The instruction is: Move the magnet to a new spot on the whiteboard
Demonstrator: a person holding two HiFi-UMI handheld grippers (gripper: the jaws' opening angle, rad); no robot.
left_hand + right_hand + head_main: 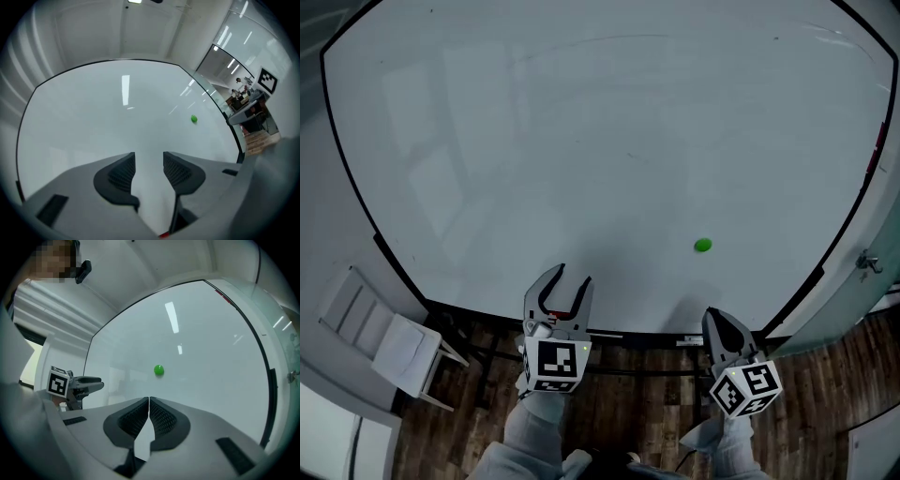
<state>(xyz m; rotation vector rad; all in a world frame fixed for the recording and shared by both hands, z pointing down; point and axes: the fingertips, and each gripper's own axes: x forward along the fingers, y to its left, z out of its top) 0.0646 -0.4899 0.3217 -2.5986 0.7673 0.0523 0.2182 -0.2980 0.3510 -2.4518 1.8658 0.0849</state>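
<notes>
1. A green magnet [702, 245] clings low on the right of the whiteboard [581, 141], alone on the bare surface
2. The left gripper [570, 277] hangs at the board's lower edge, jaws spread wide with nothing between them, well to the left of the magnet
3. The right gripper [713, 317], jaws pressed together and empty, points up from below the magnet; it looks the better placed for the pick, but must open first

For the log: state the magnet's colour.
Green; the magnet shows best in the right gripper view.
</notes>
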